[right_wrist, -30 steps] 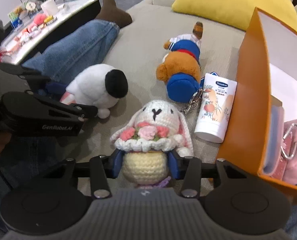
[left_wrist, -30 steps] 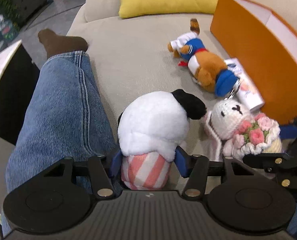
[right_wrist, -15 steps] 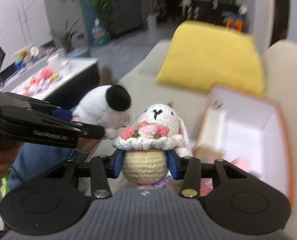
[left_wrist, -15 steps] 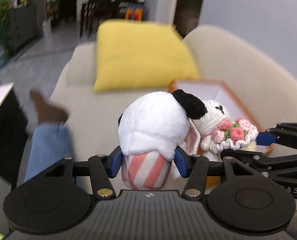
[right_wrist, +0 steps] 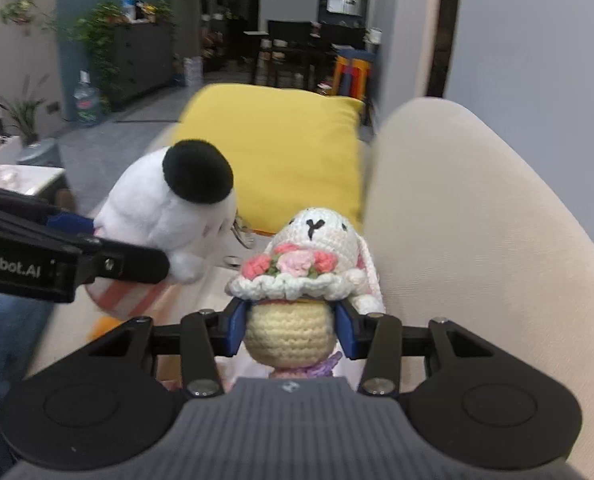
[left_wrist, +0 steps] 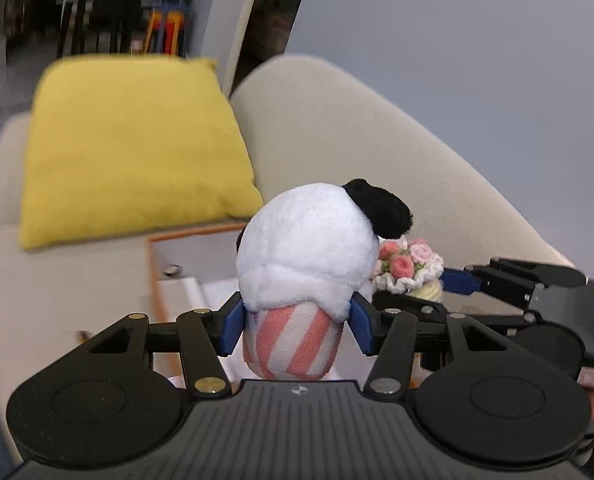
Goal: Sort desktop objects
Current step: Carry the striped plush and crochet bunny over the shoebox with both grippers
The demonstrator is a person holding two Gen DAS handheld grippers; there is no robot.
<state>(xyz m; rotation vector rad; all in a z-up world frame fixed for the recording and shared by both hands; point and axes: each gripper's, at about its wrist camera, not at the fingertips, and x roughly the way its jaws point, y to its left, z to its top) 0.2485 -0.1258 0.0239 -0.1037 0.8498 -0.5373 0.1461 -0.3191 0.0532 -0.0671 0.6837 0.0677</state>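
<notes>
1. Evidently, in the left wrist view, the left gripper (left_wrist: 295,326) has its blue pads clamped on the pink-and-white striped lower body of the white plush toy with a black ear (left_wrist: 309,248). That narrow part fits between the pads, while the bulky head rides free above them. The toy is off the beige fabric sofa (left_wrist: 337,128) and hangs over the near left corner of the orange-rimmed open box with white interior (left_wrist: 165,260), which I judge to be where the sorted toys go. The yellow square cushion (left_wrist: 129,148) leans at the sofa's far end.

2. Likewise, in the right wrist view, the right gripper (right_wrist: 291,330) is clamped on the cream crocheted base of the white crocheted bunny with a pink flower collar (right_wrist: 309,256), gripped low so the face and flowers stay uncrushed. It is held aloft just beside the sofa's backrest, close to the plush toy. Both toys seem to be travelling to the box together.
</notes>
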